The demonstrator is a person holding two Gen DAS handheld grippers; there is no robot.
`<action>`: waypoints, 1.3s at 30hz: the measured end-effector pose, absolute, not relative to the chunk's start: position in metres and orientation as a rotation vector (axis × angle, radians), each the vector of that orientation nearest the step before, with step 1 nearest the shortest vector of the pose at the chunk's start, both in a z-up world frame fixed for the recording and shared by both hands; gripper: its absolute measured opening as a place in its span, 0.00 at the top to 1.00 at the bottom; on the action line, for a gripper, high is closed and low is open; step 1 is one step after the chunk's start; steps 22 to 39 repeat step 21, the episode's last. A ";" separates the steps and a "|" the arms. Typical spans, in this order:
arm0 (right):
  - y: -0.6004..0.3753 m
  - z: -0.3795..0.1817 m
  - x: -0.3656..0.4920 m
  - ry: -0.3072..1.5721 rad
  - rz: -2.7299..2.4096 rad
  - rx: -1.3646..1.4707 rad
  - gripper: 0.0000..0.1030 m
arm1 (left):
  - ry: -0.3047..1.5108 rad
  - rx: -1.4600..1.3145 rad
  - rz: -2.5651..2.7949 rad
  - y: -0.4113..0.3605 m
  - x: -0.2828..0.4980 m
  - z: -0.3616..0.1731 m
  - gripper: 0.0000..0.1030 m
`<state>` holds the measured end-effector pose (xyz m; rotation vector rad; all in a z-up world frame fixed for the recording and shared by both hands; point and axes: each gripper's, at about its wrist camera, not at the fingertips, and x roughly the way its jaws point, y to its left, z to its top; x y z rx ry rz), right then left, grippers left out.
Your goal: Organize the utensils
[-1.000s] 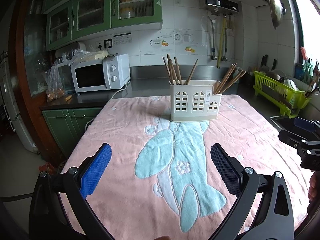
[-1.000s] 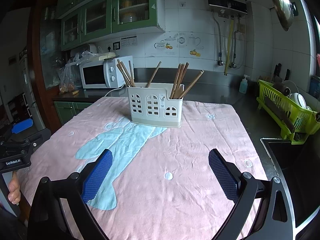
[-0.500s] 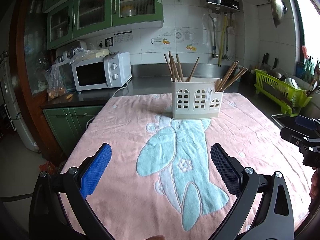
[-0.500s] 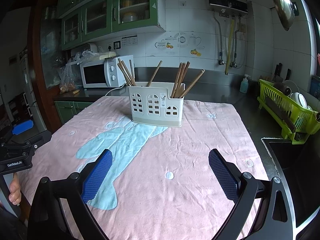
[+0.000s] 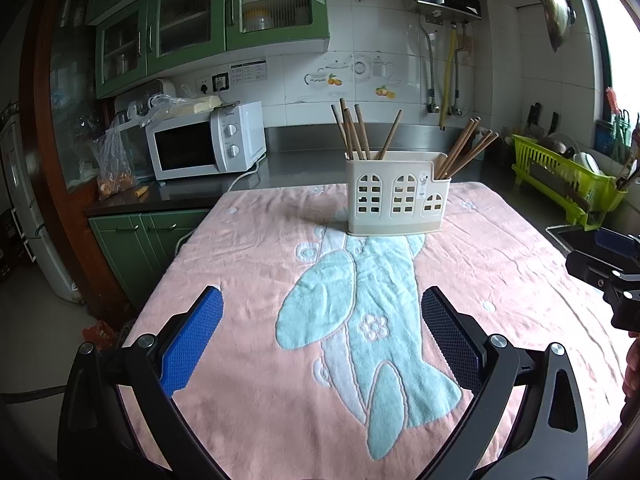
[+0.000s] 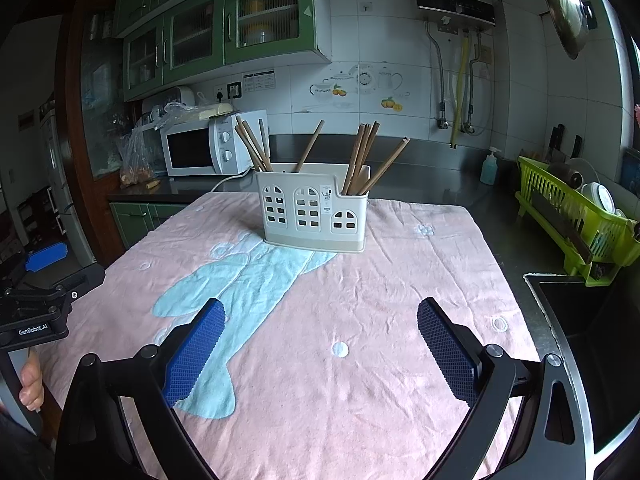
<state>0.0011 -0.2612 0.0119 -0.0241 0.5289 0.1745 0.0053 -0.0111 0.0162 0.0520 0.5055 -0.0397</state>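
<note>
A cream utensil holder (image 5: 394, 200) (image 6: 314, 210) with arched cut-outs stands at the far middle of the pink towel (image 5: 256, 280) (image 6: 400, 288). Several brown wooden chopsticks (image 5: 352, 130) (image 6: 250, 146) lean in its taller left part, and more chopsticks (image 5: 464, 148) (image 6: 366, 158) lean in its lower right part. My left gripper (image 5: 322, 332) is open over the near end of the towel, nothing between its blue pads. My right gripper (image 6: 320, 340) is open too and holds nothing. Each gripper shows at the edge of the other's view.
A white microwave (image 5: 204, 148) (image 6: 212, 148) sits on the dark counter at the back left. A lime dish rack (image 5: 568, 184) (image 6: 580, 216) and a sink (image 6: 580, 312) lie to the right. A hand (image 6: 30, 384) grips the left tool's handle.
The left wrist view has tilted up slightly, so the holder sits a little lower and farther. The right view barely shifts. Both grippers stay open.
</note>
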 end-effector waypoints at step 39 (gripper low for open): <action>-0.260 0.006 0.000 0.535 0.176 -0.016 0.09 | 0.515 0.053 -0.034 -0.011 0.006 0.016 0.05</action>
